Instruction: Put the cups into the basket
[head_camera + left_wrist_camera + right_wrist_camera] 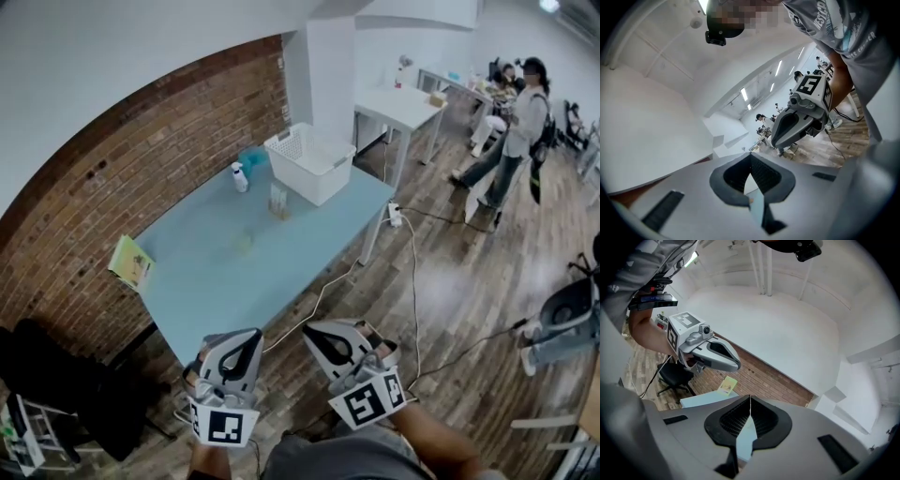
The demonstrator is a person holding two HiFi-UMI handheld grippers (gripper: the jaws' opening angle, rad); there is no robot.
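Grippers, two: we held left gripper [246, 345] and right gripper [321, 337] closed, empty. Basket [309, 164], one; clear cups [279, 202], apparently two, near it on table [216, 281].

Light-blue table [281, 272]; white basket [309, 164] at far end; clear cup [279, 202] just beside it; white bottle [240, 177] near; second clear cup [244, 242] mid-table; green booklet [131, 263] at near-left edge.

The clear cups [279, 202] stand just beside the white basket [328, 183].
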